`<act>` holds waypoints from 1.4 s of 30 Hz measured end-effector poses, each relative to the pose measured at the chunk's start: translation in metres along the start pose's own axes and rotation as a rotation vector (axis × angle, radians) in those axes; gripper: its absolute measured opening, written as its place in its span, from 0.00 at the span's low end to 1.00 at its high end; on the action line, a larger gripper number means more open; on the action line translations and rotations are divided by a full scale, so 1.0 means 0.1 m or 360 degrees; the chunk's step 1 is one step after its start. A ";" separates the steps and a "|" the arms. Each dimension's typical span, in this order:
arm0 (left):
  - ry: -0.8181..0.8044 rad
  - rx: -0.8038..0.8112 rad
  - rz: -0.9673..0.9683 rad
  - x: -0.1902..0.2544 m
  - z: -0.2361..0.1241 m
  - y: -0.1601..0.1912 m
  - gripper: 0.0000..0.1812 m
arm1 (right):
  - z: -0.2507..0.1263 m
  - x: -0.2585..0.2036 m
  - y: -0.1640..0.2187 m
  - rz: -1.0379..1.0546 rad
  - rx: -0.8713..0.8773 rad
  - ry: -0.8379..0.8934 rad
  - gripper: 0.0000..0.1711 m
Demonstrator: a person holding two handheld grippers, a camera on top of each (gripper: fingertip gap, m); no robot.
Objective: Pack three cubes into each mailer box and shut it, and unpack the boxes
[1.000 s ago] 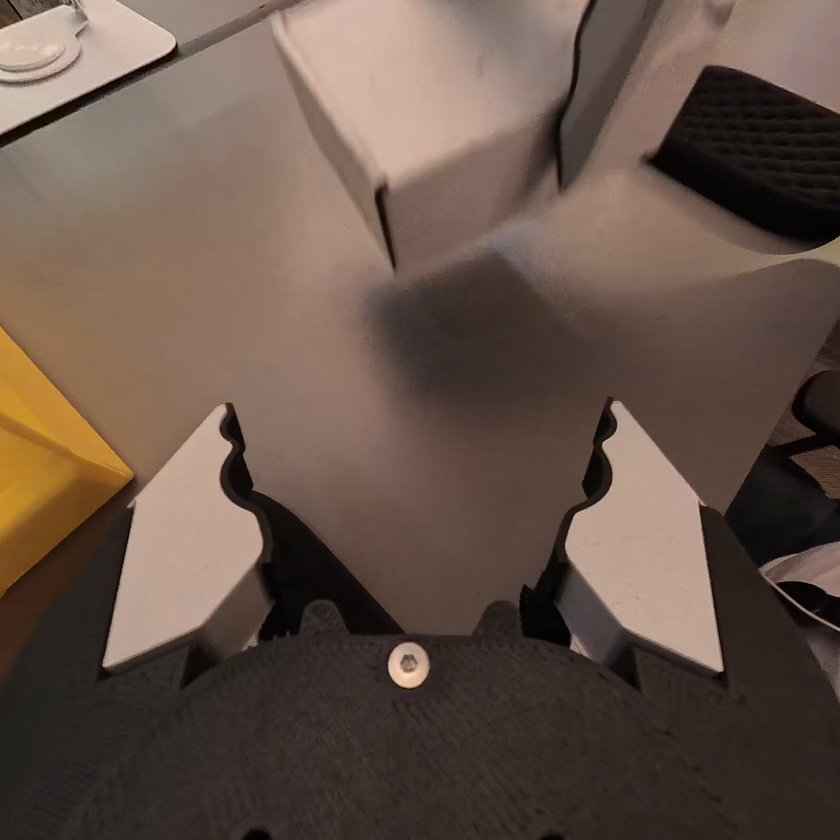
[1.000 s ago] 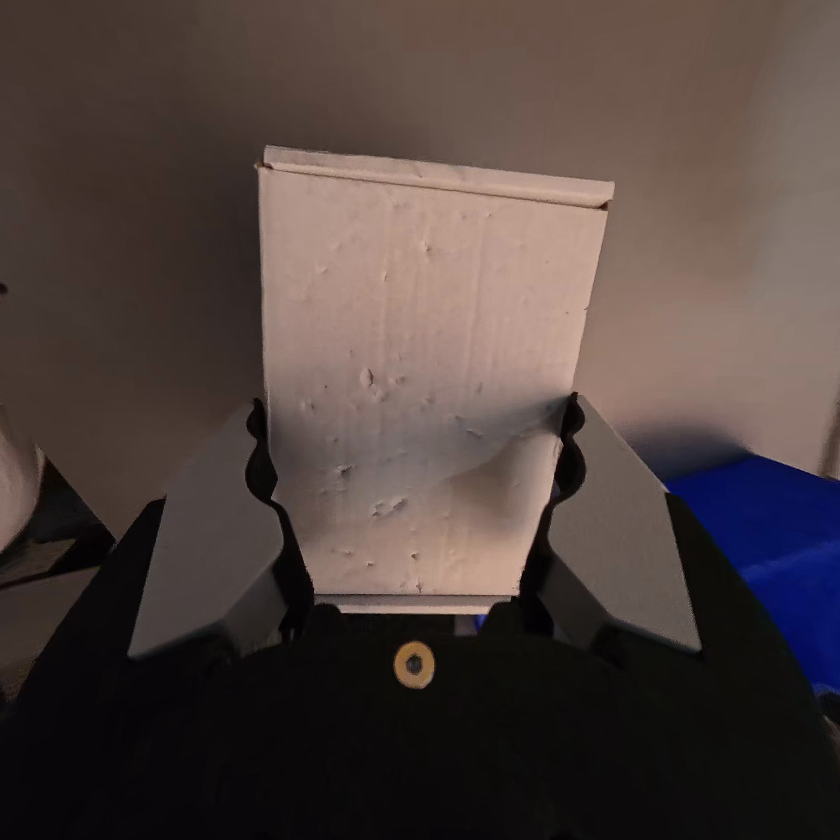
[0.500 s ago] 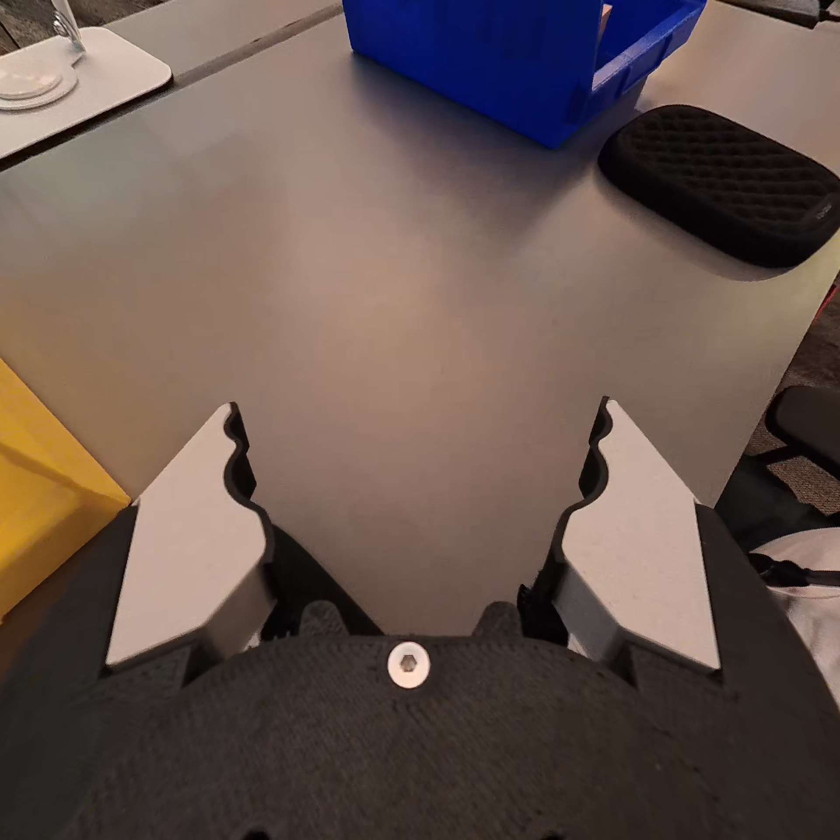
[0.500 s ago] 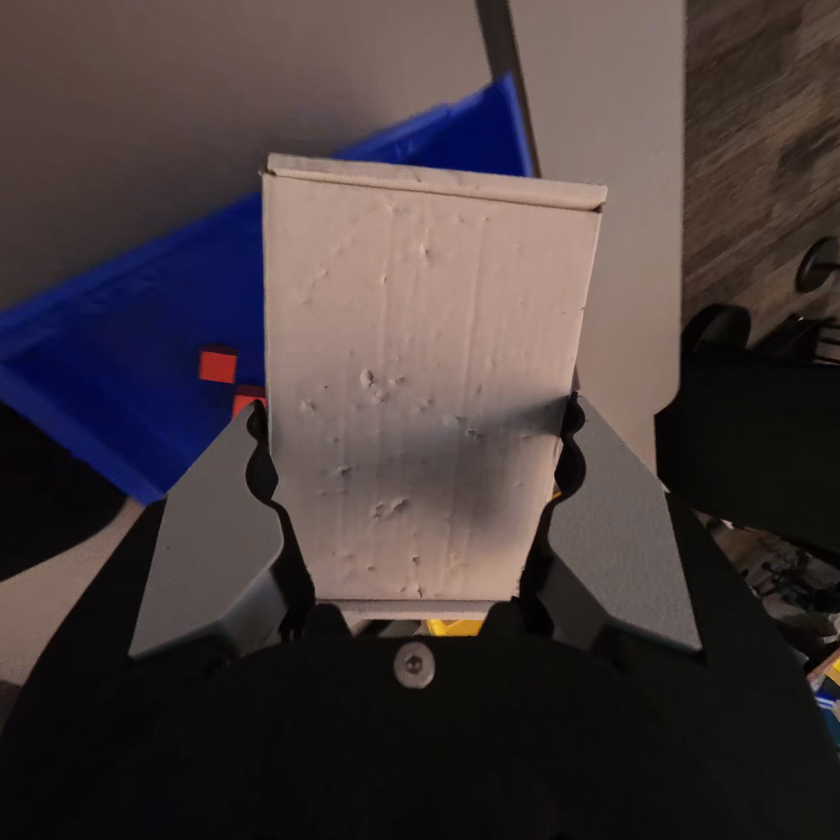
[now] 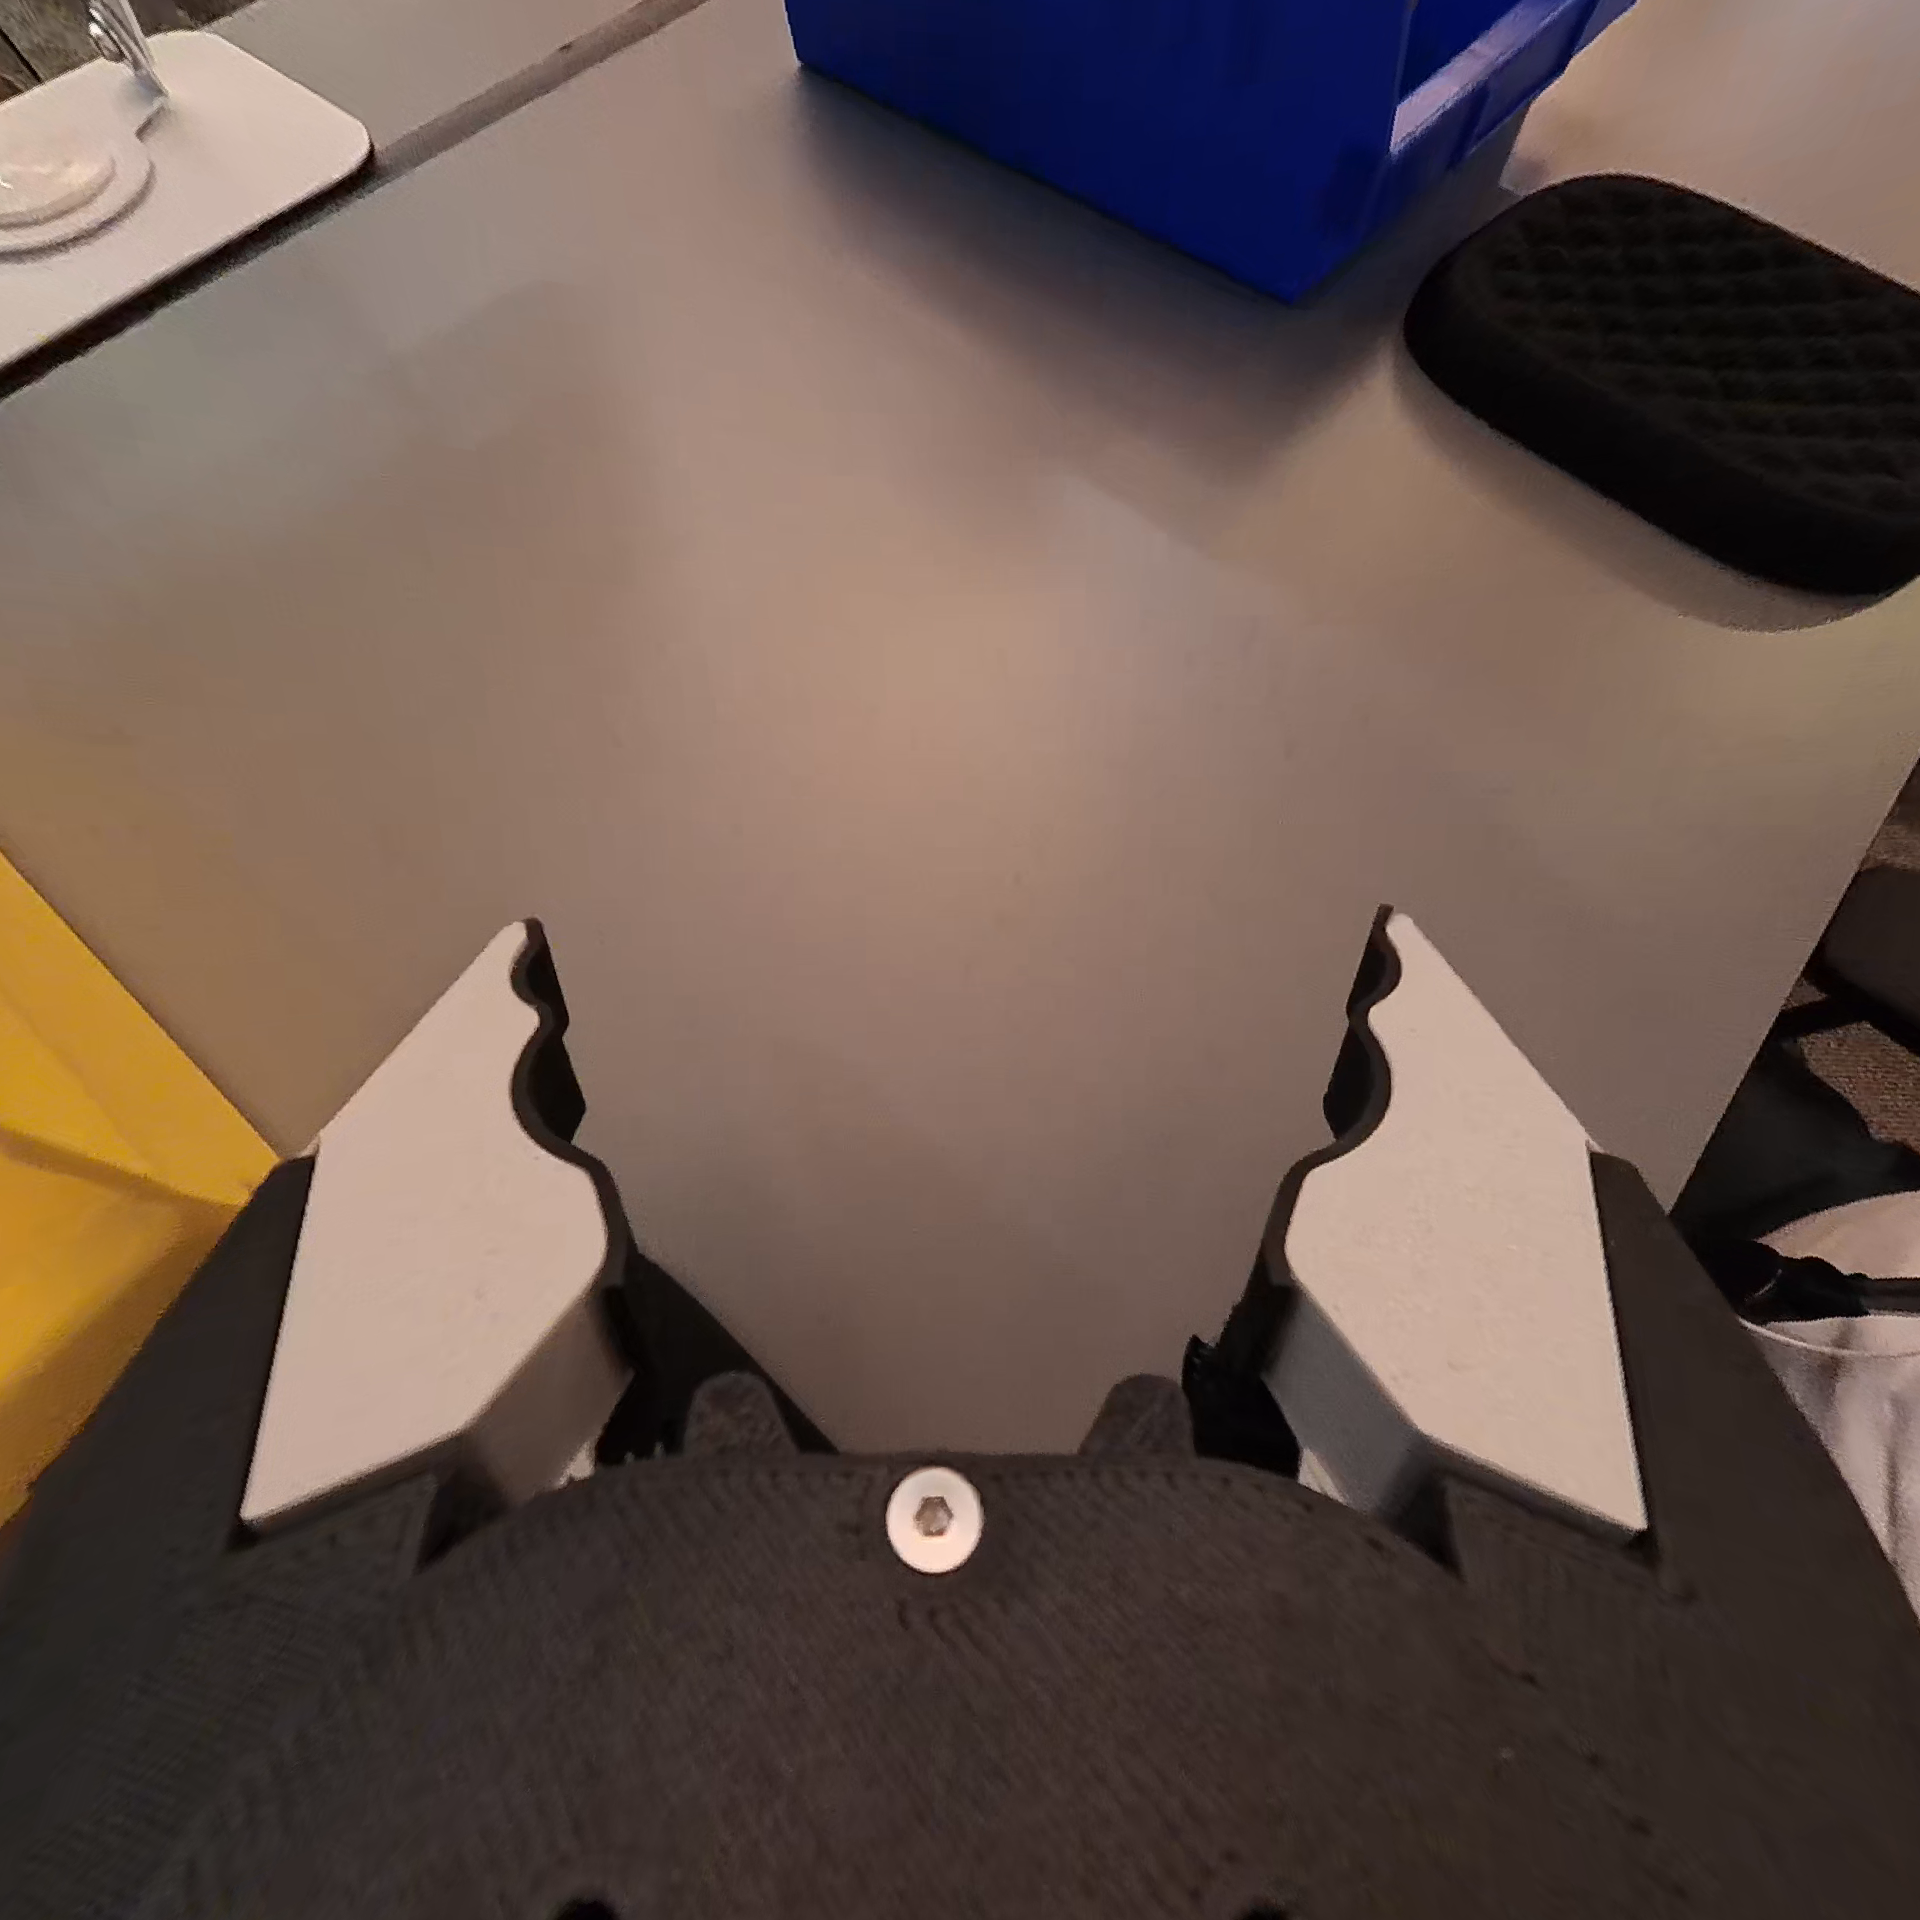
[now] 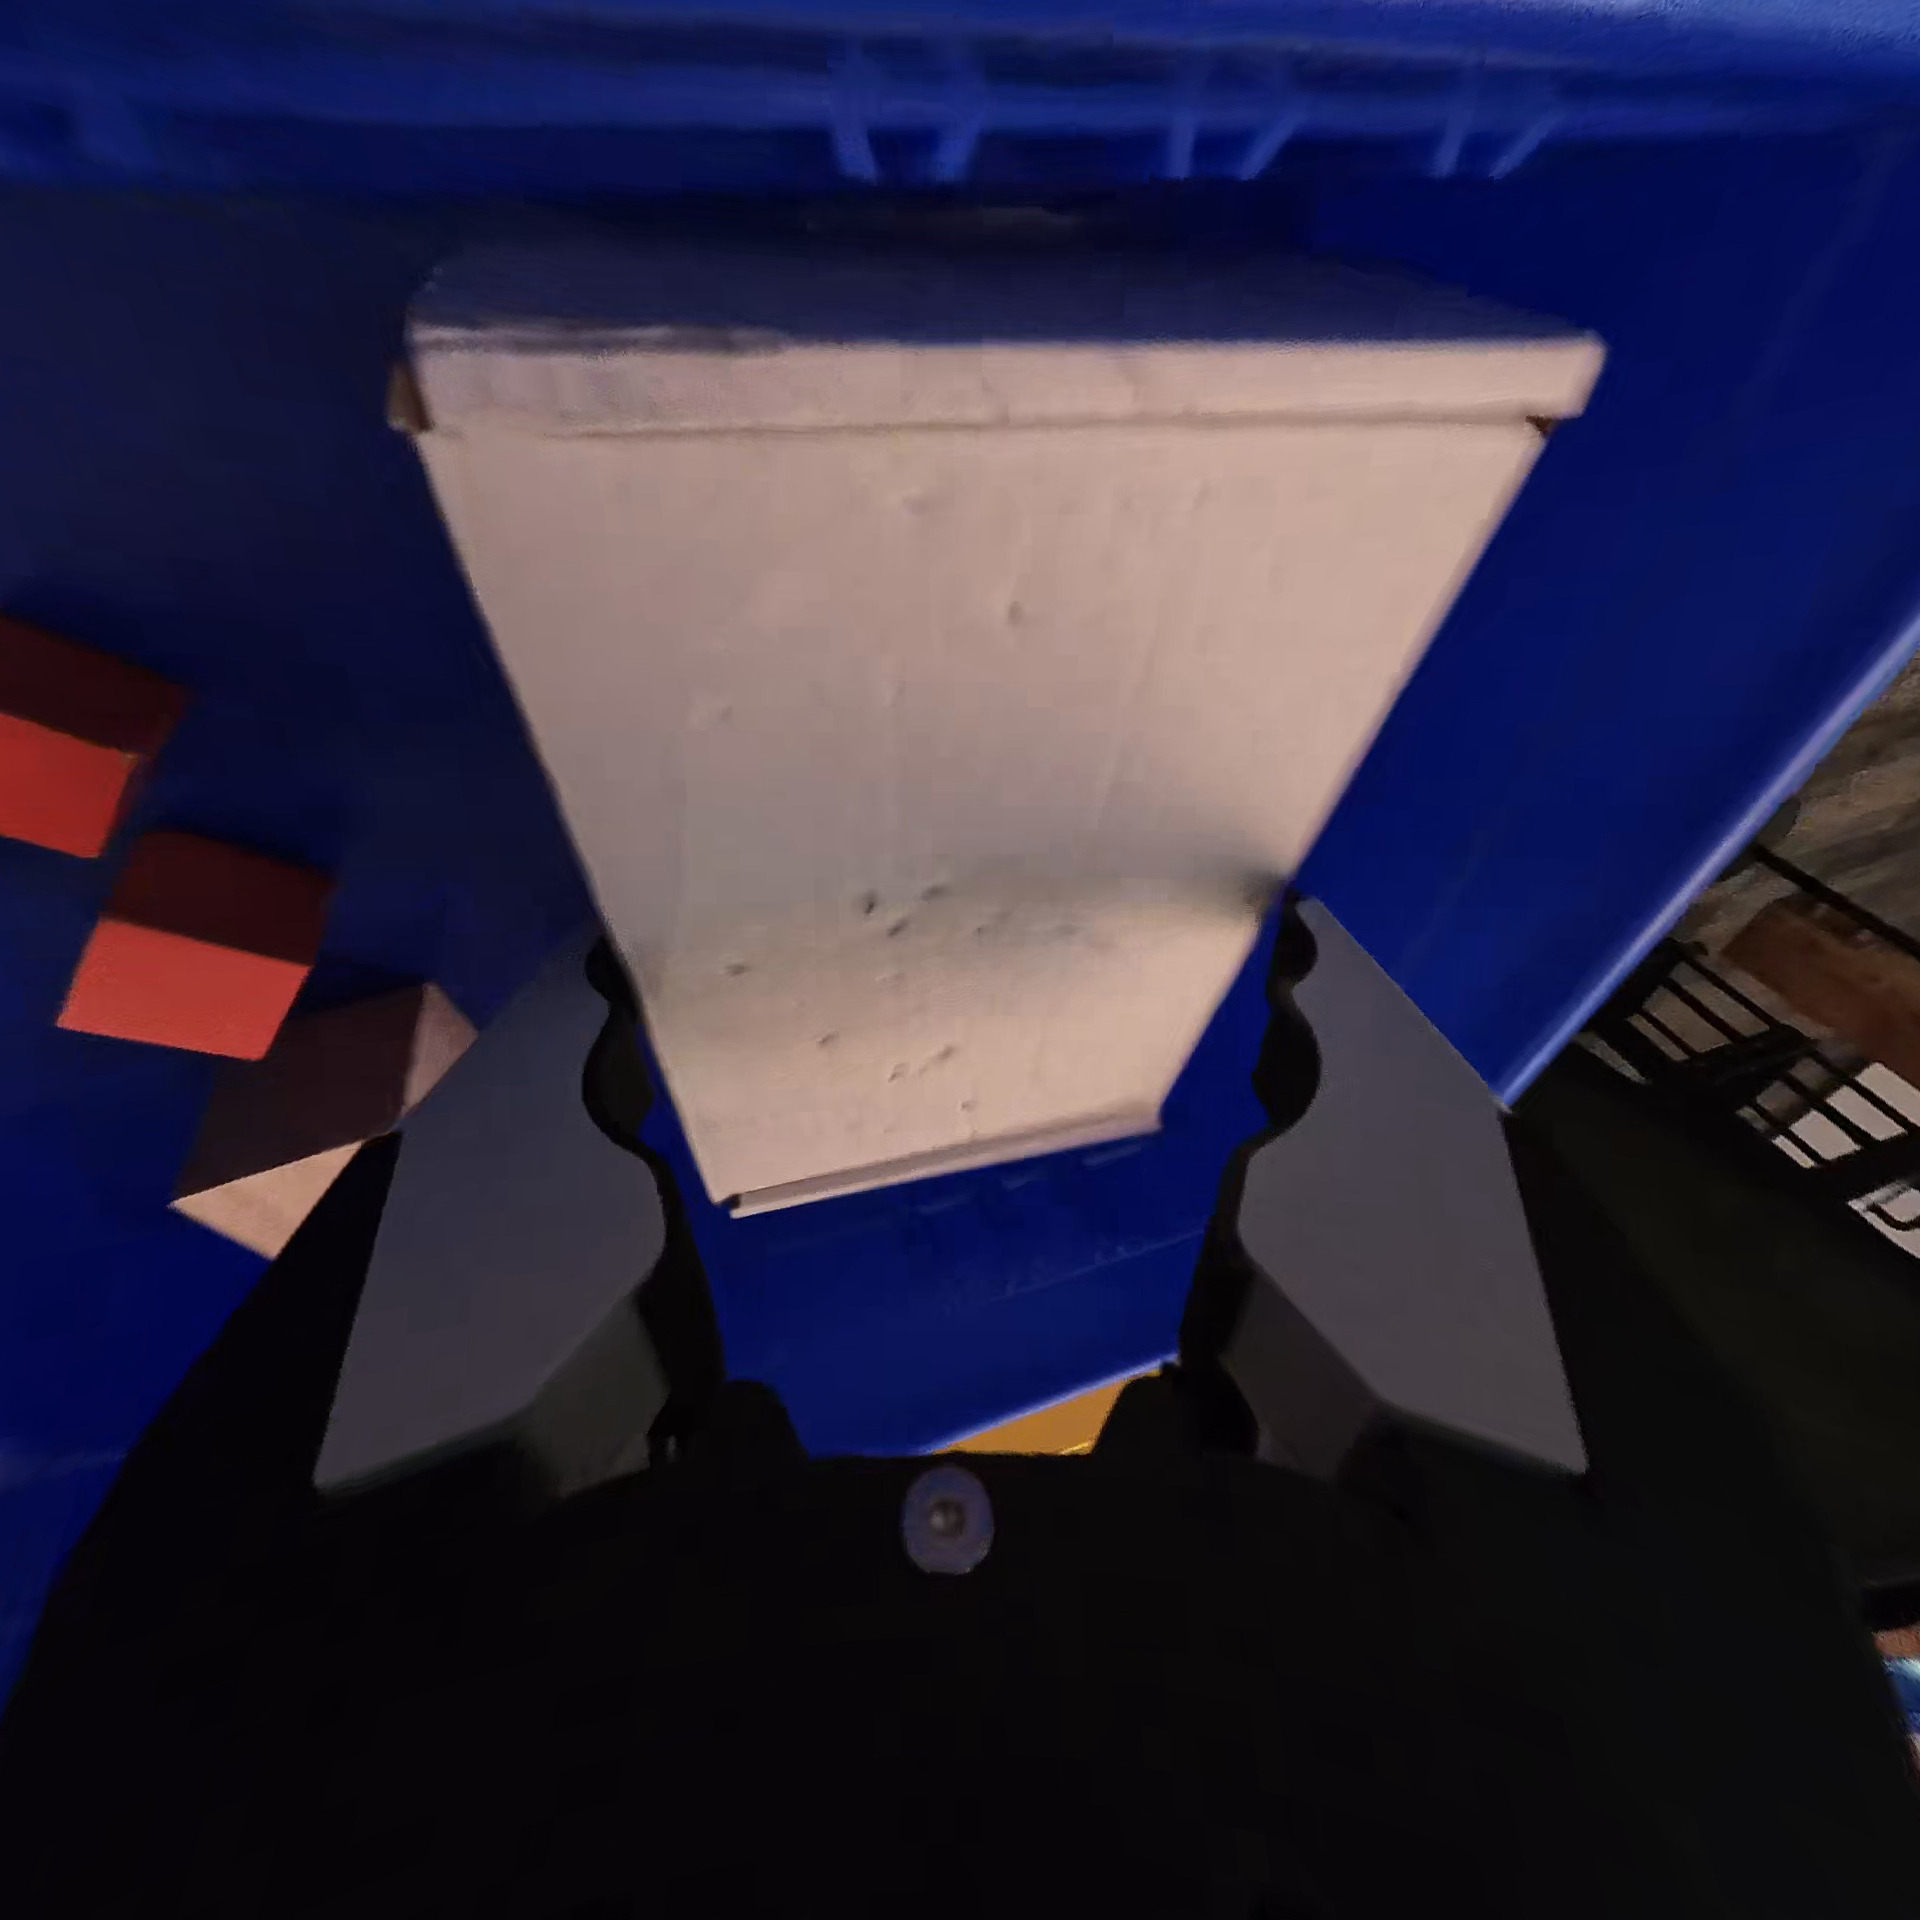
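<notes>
In the right wrist view my right gripper (image 6: 945,935) reaches into the blue bin (image 6: 1558,623) and is shut on a closed white mailer box (image 6: 966,675). The box is tilted, and only the fingertips (image 6: 1340,997) meet its side edges. Blue shows between the box's near end and the inner pads. Two red cubes (image 6: 192,951) (image 6: 62,769) and a plain wooden cube (image 6: 332,1101) lie on the bin floor to the left of the box. My left gripper (image 5: 956,925) is open and empty above the bare grey table (image 5: 831,623).
In the left wrist view the blue bin (image 5: 1091,104) stands at the far side of the table. A black padded rest (image 5: 1683,384) lies to its right. A yellow bin (image 5: 83,1122) is at the left edge and a white mat (image 5: 187,177) at the far left.
My right gripper carried the box from over the table past the bin's rim and down inside the bin, and the box tipped in the jaws. My left gripper stayed open and barely moved.
</notes>
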State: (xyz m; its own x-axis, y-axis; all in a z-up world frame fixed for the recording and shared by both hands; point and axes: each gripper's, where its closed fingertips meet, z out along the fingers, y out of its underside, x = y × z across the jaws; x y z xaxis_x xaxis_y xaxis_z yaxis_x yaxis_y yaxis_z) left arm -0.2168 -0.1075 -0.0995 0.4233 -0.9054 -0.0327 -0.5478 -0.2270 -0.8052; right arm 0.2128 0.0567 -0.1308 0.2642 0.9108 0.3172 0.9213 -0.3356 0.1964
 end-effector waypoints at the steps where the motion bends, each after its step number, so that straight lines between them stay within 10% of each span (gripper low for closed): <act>1: 0.0003 0.0016 -0.0001 0.00 0.00 -0.03 0.81 | 0.02 0.08 0.01 0.0010 -0.0001 0.0077 0.70; 8: -0.0151 0.0152 0.0019 -0.42 -0.30 -0.26 0.81 | -0.59 0.33 0.04 0.0175 0.0226 0.0494 0.68; 14: -0.0377 0.0314 0.0149 -1.75 -0.94 -0.72 0.69 | -2.61 0.25 -0.57 0.0560 0.1514 0.1129 0.60; 19: -0.0252 -0.0303 0.0281 -2.83 -0.71 -0.42 0.74 | -3.67 0.05 -0.58 0.0792 0.2099 0.1459 0.56; 27: -0.0130 -0.0997 0.0577 -3.43 0.00 0.04 0.79 | -3.42 -0.16 -1.07 0.0595 0.2179 0.1096 0.60; 42: 0.0033 -0.1323 0.0580 -3.62 0.25 0.40 0.80 | -3.13 -0.34 -1.42 0.0406 0.2286 0.0592 0.63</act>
State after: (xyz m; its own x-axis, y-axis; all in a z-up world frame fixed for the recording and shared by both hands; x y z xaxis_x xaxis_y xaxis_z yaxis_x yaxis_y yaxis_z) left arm -0.3740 0.2202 -0.1352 0.1128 -0.9763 -0.1847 -0.9928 -0.1034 -0.0596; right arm -0.0159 -0.0022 0.1209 0.5735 0.6809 0.4554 0.4091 0.2436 -0.8794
